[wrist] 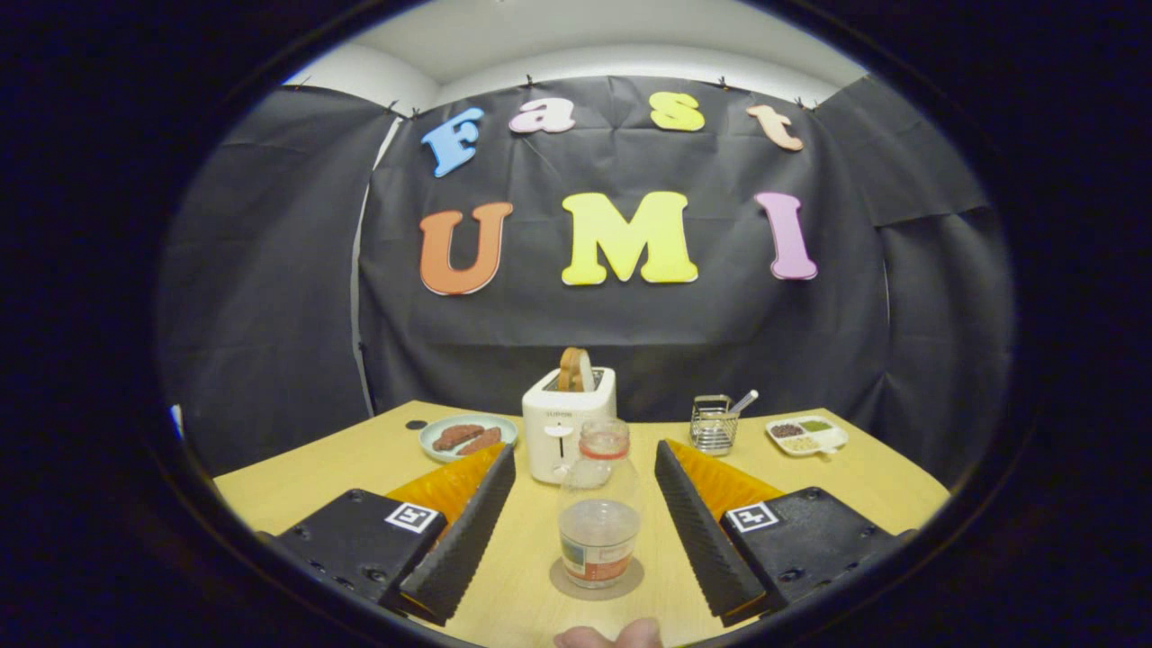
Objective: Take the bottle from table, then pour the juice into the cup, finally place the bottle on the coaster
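Gripper [585, 517] fingers spread wide, touching nothing. Bottle [599, 504] upright between them at 12 o'clock, standing on coaster [596, 580], uncapped, a little liquid low inside. Judging from bottle already on coaster: either placing is done and step is a clean release, or grasp not begun. Either way keep fingers level, clear of bottle shoulders, no nudge.

Around: toaster [567, 432] just behind bottle, toward 11, bread in slot. Plate [468, 436] with sausages at 10. Wire holder [714, 425] at 1, sectioned dish [807, 436] at 2. Fingertip [612, 636] at 6. Nothing between fingers and bottle; toaster limits forward travel.

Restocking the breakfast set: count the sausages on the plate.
2, side by side on the plate left of the toaster, beyond the open hand-held gripper; none seem hidden.
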Available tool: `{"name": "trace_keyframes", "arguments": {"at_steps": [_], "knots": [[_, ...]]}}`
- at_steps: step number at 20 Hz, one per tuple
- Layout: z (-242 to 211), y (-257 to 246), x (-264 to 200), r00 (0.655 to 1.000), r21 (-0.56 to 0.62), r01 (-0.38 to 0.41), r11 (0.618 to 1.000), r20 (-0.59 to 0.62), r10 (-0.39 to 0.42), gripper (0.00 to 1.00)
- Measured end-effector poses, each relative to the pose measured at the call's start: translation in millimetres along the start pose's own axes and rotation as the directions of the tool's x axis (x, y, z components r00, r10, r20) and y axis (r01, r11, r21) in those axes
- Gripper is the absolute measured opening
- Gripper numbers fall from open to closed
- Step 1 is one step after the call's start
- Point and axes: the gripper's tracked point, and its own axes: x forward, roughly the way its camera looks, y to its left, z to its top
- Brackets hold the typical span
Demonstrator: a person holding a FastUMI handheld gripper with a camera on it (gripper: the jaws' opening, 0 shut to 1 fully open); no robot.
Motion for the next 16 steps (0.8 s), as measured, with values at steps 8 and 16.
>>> {"name": "trace_keyframes", "arguments": {"at_steps": [8, 16], "knots": [[107, -1, -106, 0.982, -0.029, 0.128, 0.991, 0.145, -0.123, 1.00], [110, -5, -202, 0.974, -0.036, 0.177, 0.984, 0.147, -0.170, 1.00]]}}
